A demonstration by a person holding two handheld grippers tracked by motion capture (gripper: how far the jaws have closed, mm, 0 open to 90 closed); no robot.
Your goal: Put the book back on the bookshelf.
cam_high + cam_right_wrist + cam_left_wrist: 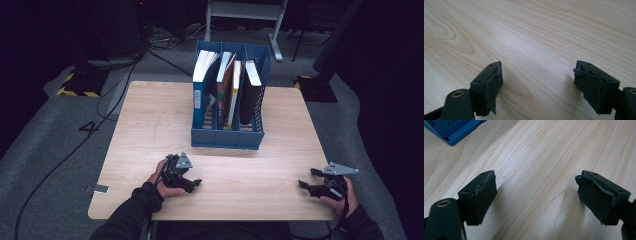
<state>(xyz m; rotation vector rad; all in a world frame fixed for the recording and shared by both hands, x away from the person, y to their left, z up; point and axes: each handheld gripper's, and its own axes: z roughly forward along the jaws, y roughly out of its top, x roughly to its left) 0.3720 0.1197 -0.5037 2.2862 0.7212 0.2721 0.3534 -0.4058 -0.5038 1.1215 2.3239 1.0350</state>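
A blue file rack [227, 139] stands upright at the far middle of the wooden table [150, 125], with several books [231, 87] standing in its slots. My left gripper [194, 181] rests low over the near left of the table, open, its jaws pointing right. In the left gripper view the left gripper [536, 190] has only bare wood between its pads, and a corner of the rack [451, 130] shows at the top left. My right gripper [306, 177] sits near the front right edge, open, jaws pointing left. The right gripper view shows the right gripper [537, 77] wide apart over bare wood.
Grey carpet surrounds the table, and black cables [75, 145] run across it at the left. A white frame leg [276, 42] stands behind the rack. A small metal tab [100, 189] juts from the table's near left edge. Forearms in dark sleeves [135, 215] enter from below.
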